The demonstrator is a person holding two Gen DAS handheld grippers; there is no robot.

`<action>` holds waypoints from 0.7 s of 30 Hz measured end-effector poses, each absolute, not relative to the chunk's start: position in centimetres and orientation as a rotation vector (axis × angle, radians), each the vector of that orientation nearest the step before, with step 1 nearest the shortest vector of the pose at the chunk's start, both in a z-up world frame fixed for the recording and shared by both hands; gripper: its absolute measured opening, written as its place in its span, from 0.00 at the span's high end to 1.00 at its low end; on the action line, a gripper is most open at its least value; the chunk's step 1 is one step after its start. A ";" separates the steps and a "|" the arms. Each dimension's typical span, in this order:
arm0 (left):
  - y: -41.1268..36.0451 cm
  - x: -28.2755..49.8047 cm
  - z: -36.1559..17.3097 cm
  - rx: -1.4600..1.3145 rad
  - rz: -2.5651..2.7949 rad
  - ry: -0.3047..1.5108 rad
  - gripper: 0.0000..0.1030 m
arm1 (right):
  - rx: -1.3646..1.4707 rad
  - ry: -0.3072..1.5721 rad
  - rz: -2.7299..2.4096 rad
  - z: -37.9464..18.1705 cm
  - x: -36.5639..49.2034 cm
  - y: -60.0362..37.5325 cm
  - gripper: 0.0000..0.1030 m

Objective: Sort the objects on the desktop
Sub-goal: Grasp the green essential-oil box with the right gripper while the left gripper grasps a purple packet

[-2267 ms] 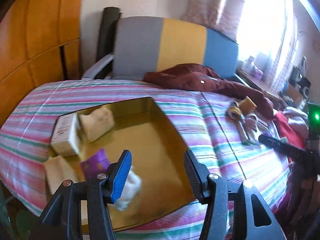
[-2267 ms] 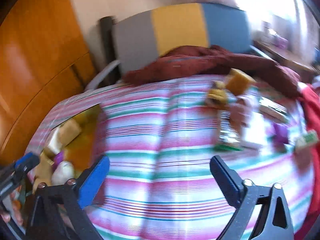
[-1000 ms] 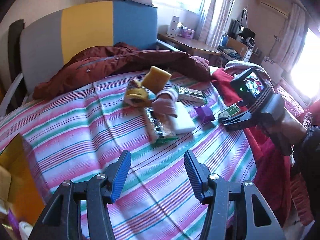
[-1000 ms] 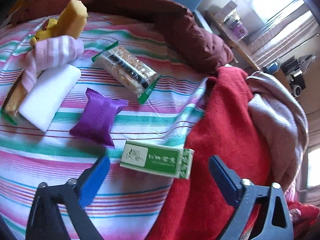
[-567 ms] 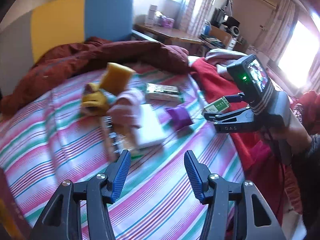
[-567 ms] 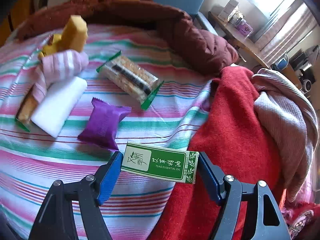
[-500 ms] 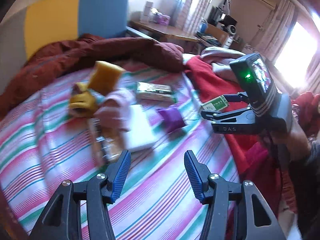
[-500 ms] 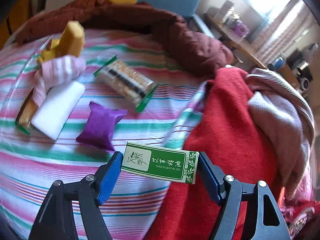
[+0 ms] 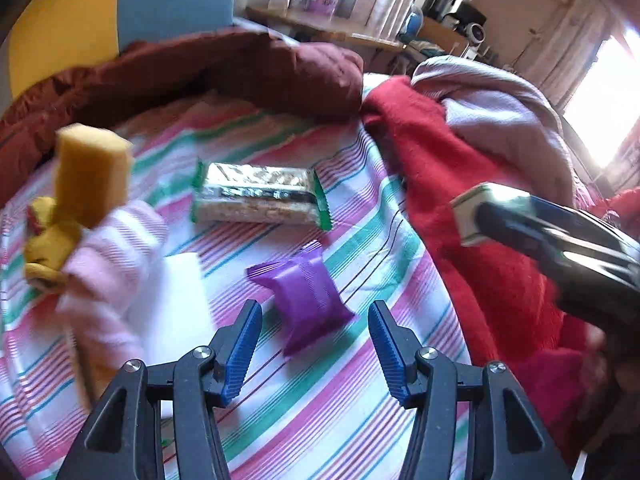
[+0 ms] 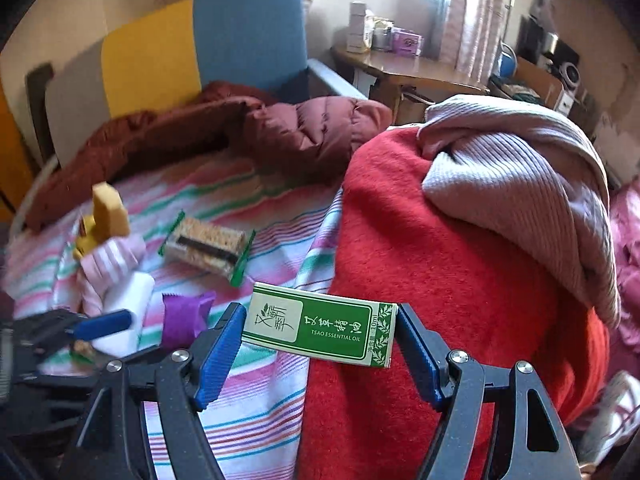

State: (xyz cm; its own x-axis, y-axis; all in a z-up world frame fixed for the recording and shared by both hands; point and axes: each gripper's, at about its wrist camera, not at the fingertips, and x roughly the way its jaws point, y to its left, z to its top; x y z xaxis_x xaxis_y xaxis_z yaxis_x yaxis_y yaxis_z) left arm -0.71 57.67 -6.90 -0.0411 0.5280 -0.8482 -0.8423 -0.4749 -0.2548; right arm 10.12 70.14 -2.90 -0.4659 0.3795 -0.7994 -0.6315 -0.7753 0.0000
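Bedspread, striped; right tongs clamp green box, left tongs empty, narrow.

The bed sheet is white with pink, green and thin blue stripes. Low in the middle of the left wrist view lies a plain purple packet; above it is a snack bar in a clear wrapper with green ends. At the left are a mustard-yellow sponge block, a pink-and-white striped sock and a white block. A red blanket fills the right, under a mauve ribbed knit. The box is green and cream with white lettering. The fingers carry blue pads. A dark maroon quilted jacket lies before a grey, yellow and blue headboard.
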 end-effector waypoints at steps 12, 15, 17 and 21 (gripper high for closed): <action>59.0 0.3 -9.7 -1.137 1.763 0.509 0.66 | -1.052 0.460 2.280 -2.3 10.9 70.5 0.27; 56.9 0.5 -8.9 -1.128 1.770 0.475 0.66 | -1.055 0.459 2.279 -2.4 10.8 70.4 0.27; 55.3 0.7 -7.9 -1.110 1.795 0.464 0.66 | -1.055 0.449 2.280 -2.4 10.7 70.3 0.27; 51.9 0.7 -5.5 -1.073 1.850 0.401 0.66 | -1.069 0.408 2.299 -2.3 10.2 69.5 0.27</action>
